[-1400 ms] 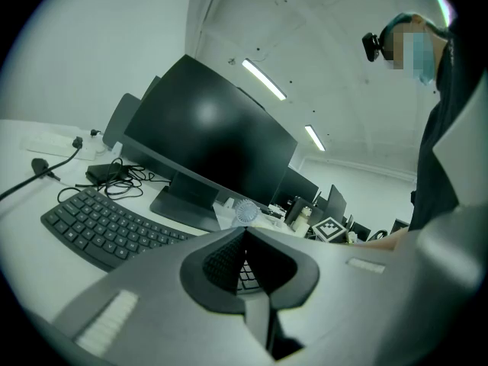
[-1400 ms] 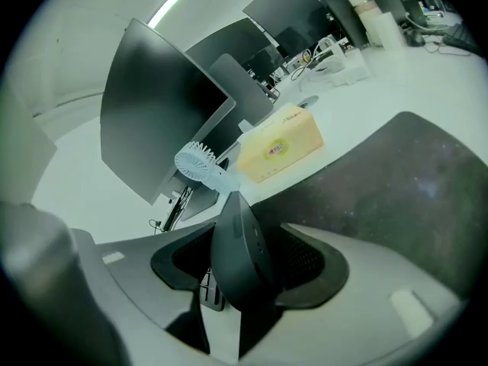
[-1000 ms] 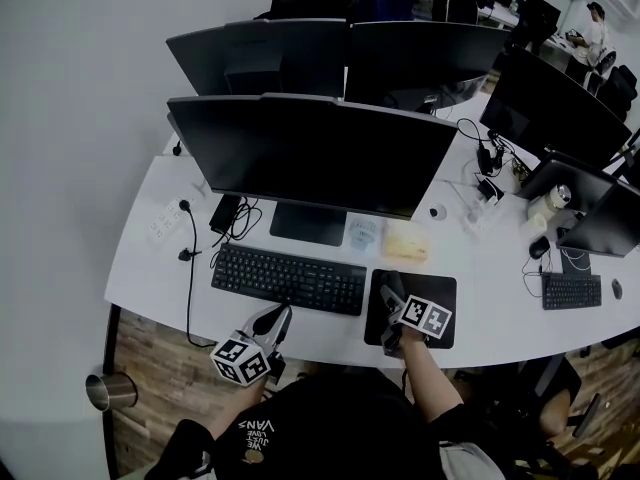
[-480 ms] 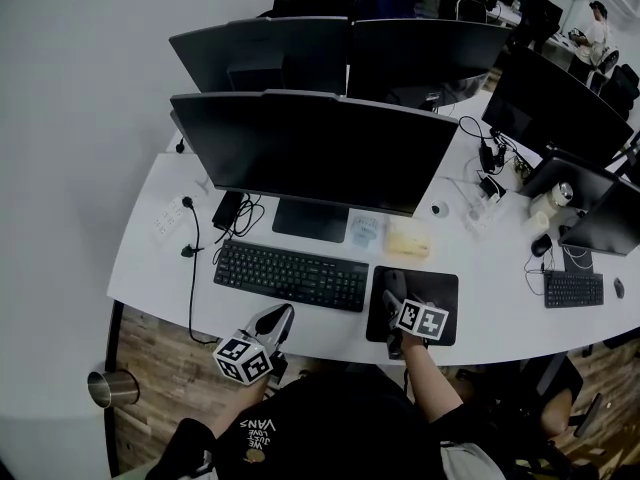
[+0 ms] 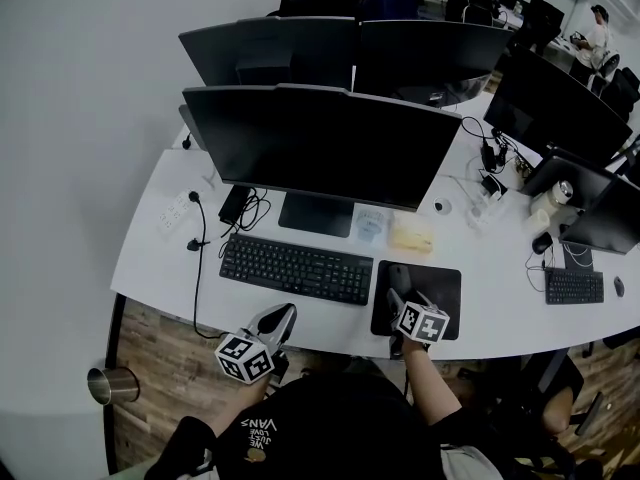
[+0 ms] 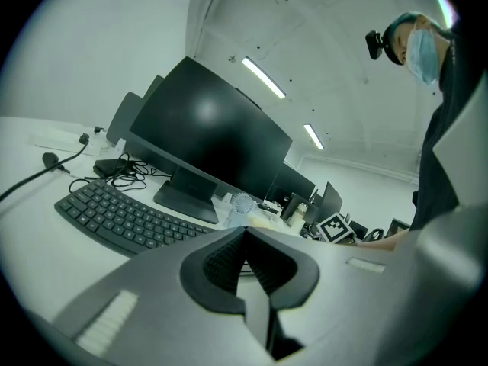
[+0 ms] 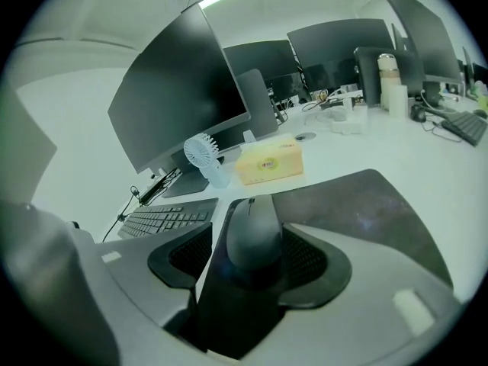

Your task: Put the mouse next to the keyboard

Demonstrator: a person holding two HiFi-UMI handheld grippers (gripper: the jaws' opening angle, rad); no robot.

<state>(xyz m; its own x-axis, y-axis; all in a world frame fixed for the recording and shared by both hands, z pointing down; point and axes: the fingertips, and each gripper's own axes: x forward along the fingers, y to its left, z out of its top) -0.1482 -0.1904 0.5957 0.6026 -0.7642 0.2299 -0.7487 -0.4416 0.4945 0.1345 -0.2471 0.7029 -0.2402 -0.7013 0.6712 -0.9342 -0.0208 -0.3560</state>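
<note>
White curved worktop carries a row of dark monitors, the nearest monitor standing right behind a black keyboard. Just right of the keyboard lies a dark mouse pad, and the two do not touch.

On the head view the right gripper reaches over the pad's left part and covers most of what it holds. Its own view settles that: the mouse sits between the jaws, which are closed in against its two sides. The mouse's nose pokes out ahead of them, and it is at the pad's left edge, near the keyboard's right end. Whether its underside rests on the pad or hangs just above is hidden by the jaws.

Beyond the mouse stand a small fan and a yellow tissue box, side by side near the monitor's foot.

The left gripper is at the worktop's near edge, in front of the keyboard, with its jaws pressed together and nothing between them. Its body cuts off the keyboard's right end in that view.

A power strip lies far left, too small for its sockets to be made out.
</note>
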